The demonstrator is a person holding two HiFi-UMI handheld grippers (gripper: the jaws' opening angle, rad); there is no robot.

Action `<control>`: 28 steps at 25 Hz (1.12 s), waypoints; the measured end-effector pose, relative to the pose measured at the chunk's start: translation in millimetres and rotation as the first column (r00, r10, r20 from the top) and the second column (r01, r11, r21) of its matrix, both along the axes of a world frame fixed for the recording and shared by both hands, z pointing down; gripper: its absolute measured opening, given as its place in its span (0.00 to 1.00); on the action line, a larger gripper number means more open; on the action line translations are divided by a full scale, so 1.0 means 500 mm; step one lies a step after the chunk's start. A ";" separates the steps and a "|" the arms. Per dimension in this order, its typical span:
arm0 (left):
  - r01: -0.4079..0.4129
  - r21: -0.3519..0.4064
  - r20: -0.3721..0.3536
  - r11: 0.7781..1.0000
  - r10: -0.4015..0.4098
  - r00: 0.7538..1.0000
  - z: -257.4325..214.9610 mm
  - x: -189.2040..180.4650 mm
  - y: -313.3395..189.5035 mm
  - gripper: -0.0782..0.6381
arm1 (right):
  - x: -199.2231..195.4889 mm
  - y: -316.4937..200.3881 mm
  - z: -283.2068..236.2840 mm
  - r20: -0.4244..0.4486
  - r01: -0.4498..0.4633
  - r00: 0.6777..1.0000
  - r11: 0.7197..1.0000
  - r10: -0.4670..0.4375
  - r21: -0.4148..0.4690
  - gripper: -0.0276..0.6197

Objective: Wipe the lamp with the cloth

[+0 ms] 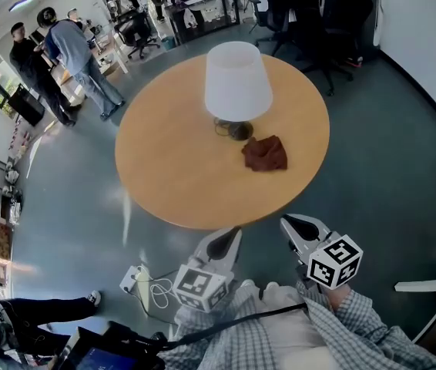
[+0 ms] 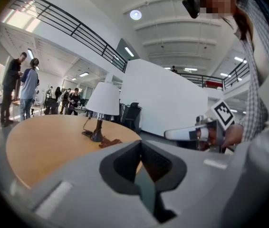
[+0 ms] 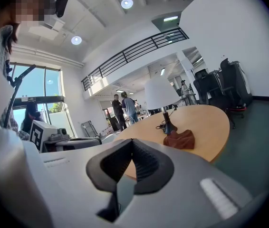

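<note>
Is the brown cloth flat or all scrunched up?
Scrunched up. The cloth sits in a wrinkly heap on the table, right beside the lamp.

My left gripper (image 1: 228, 239) has its jaws pressed together, nothing between them. My right gripper (image 1: 293, 226), just to its right, is likewise closed and empty, both pointing forward.
</note>
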State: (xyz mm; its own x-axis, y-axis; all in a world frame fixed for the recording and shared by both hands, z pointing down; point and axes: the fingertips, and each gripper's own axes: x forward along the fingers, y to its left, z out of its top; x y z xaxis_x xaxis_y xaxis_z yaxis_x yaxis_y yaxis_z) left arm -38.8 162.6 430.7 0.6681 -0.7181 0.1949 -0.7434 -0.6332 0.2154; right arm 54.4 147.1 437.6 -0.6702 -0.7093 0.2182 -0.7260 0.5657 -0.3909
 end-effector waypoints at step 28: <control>-0.018 -0.023 -0.028 1.000 0.018 0.999 0.035 -0.051 -0.309 0.12 | -0.031 -0.292 0.036 -0.037 -0.029 0.999 0.999 0.028 -0.025 0.05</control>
State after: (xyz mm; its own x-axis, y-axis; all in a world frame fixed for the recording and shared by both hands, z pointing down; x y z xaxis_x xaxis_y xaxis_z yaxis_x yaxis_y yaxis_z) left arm -64.4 8.0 448.3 0.6863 -0.7014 0.1925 -0.7254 -0.6409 0.2511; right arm 39.0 1.0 455.7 -0.6411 -0.7218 0.2608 -0.7558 0.5346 -0.3781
